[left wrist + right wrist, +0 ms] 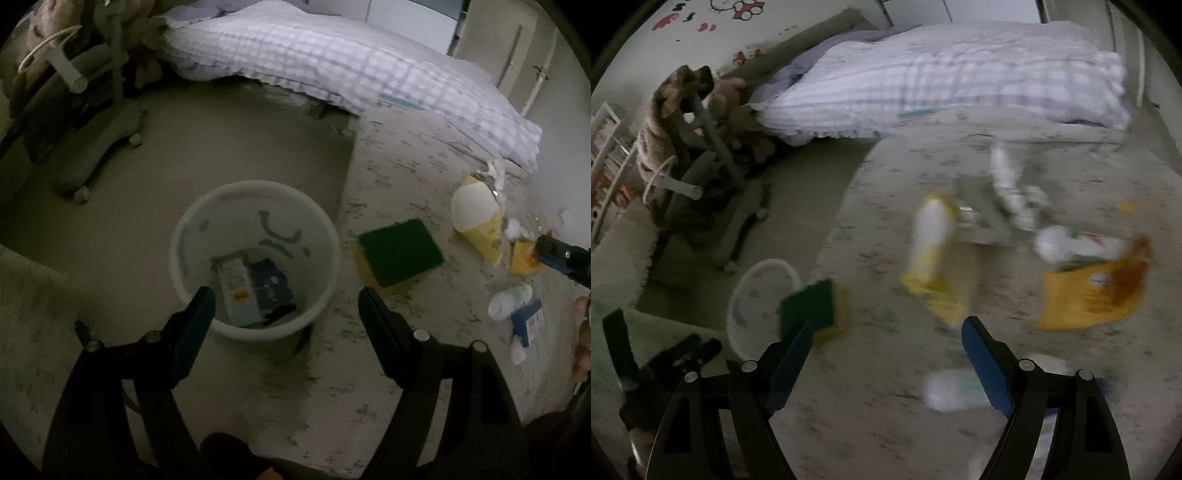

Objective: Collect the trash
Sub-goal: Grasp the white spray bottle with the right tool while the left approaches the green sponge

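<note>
Grippers over a littered floor: left gripper (286, 301) spread wide and empty above the white bin (255, 258), which holds cartons; right gripper (886, 332) likewise spread, empty, above a patterned rug (960, 177) strewn with a green sponge (809, 304), yellow packets (1089, 291) and bottles. No label legible. Checked quilt (960, 81) behind.
</note>
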A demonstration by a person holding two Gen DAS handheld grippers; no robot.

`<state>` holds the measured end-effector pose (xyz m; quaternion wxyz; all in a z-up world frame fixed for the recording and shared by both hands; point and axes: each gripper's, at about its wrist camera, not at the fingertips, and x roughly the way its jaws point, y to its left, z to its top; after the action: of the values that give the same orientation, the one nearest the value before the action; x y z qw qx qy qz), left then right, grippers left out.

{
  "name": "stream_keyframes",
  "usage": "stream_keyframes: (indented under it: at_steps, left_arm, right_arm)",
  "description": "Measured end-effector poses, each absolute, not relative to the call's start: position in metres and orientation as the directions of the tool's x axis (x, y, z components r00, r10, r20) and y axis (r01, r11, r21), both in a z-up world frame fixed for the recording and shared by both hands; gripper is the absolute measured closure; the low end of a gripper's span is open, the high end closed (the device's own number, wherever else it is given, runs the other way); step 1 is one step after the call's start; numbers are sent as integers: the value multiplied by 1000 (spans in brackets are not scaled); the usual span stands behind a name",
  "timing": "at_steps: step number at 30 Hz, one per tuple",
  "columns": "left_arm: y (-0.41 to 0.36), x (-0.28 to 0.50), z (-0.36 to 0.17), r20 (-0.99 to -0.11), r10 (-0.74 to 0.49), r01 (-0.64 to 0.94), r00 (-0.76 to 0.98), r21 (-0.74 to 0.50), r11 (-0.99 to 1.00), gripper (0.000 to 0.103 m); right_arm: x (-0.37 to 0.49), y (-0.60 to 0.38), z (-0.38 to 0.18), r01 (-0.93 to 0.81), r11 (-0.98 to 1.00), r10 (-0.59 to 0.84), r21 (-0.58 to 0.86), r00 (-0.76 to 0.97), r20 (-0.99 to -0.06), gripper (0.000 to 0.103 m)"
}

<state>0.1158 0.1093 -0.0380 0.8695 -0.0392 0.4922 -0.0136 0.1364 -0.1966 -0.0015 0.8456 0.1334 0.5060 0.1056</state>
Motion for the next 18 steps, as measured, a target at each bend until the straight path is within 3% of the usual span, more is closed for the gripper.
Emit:
stream_keyframes:
  at_steps: [8, 18]
  left_arm:
    - [90, 109, -39, -862, -85, 37, 500, -77, 996, 23]
    - [80, 104, -48, -878, -71, 57, 473, -49, 997, 23]
  right_arm:
    - [120, -239, -12, -8, 972, 218, 234, 400, -890, 19]
    - [109, -215, -52, -250, 968, 70, -8, 301, -951, 19]
